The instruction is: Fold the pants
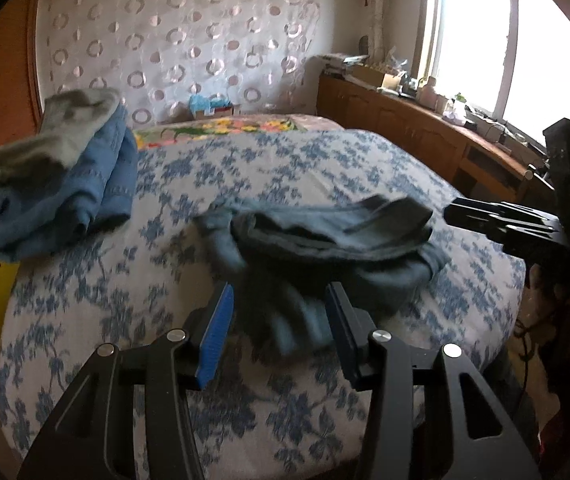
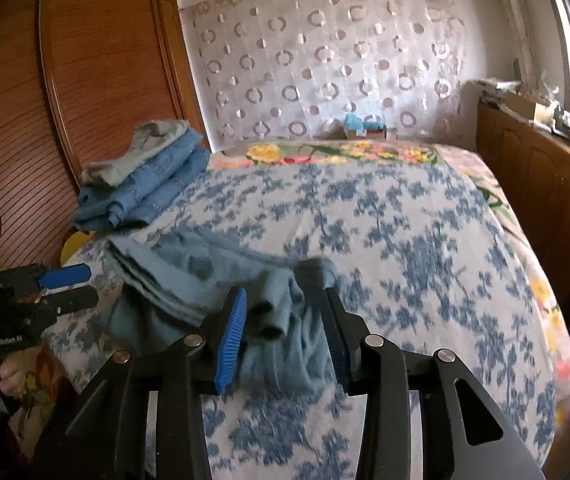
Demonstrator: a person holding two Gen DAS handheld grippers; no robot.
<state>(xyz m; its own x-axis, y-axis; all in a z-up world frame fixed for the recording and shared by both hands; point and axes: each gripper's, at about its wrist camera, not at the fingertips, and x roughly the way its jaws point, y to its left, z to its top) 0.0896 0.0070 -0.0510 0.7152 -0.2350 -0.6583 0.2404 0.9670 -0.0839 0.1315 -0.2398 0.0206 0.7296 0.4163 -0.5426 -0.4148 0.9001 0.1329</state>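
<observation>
Grey-blue pants (image 1: 325,248) lie bunched and partly folded on the bed's blue-flowered cover (image 1: 97,280). They also show in the right wrist view (image 2: 205,280). My left gripper (image 1: 279,320) is open, its blue pads either side of the near end of the pants, not clamping them. My right gripper (image 2: 283,328) is open too, with a fold of the pants lying between its pads. The right gripper shows at the right edge of the left wrist view (image 1: 501,220), and the left gripper at the left edge of the right wrist view (image 2: 69,284).
A stack of folded clothes (image 1: 65,176), blue jeans under a grey garment, sits at the bed's far left, next to a wooden wardrobe (image 2: 65,100). A wooden cabinet (image 1: 405,128) with clutter runs under the window at right. A patterned curtain (image 1: 185,40) hangs behind.
</observation>
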